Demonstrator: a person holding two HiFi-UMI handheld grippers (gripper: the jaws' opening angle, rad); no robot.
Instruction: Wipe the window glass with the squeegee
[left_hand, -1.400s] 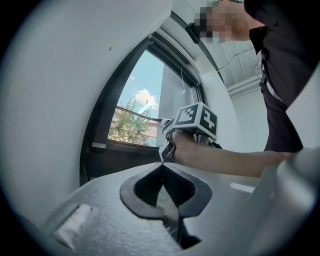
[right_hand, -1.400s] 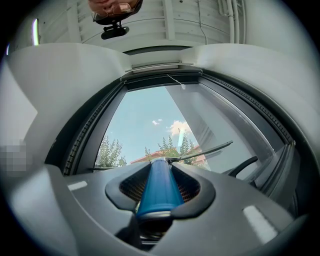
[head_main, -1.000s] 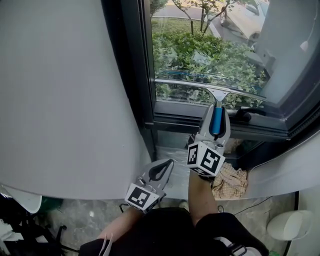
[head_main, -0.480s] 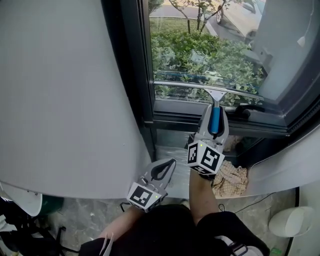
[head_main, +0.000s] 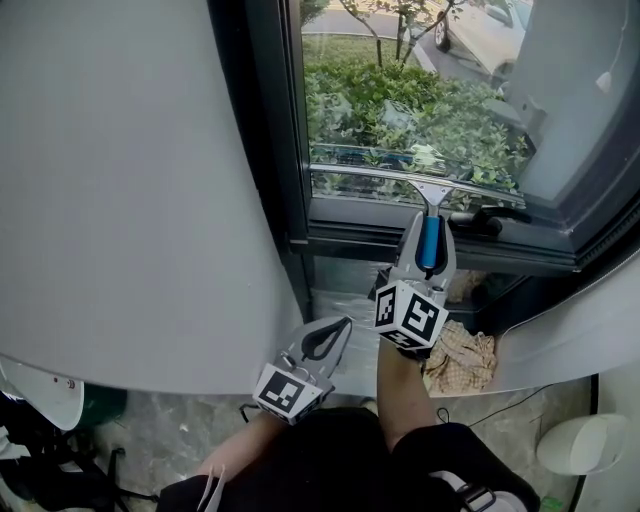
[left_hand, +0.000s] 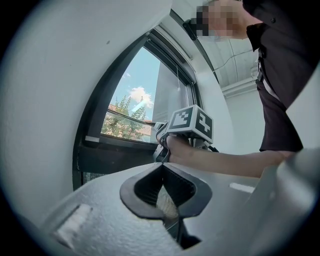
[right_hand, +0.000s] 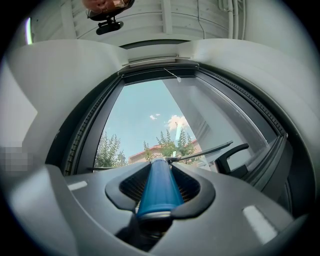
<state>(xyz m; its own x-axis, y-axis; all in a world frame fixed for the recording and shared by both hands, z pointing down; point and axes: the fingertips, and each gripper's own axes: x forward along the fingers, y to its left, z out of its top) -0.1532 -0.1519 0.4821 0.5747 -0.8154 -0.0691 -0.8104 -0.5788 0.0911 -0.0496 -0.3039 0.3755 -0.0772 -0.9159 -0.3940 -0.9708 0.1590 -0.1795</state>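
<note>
My right gripper (head_main: 430, 237) is shut on the blue handle of the squeegee (head_main: 430, 240), seen close up as a blue handle (right_hand: 157, 192) in the right gripper view. The squeegee's metal blade (head_main: 410, 177) lies across the window glass (head_main: 410, 100) low down, just above the dark bottom frame (head_main: 400, 245). In the right gripper view the blade (right_hand: 202, 153) runs to the right of the handle. My left gripper (head_main: 322, 345) hangs lower left by the grey wall, shut with nothing in it; its jaws (left_hand: 165, 195) meet at the tips.
A black window handle (head_main: 490, 215) sticks out at the frame's lower right. The grey curved wall (head_main: 130, 200) fills the left. A checked cloth (head_main: 460, 360) lies on the floor below the window. A white bin (head_main: 585, 445) stands at lower right.
The squeegee blade has slid a little further down the glass toward the bottom frame. The left gripper has stayed where it was.
</note>
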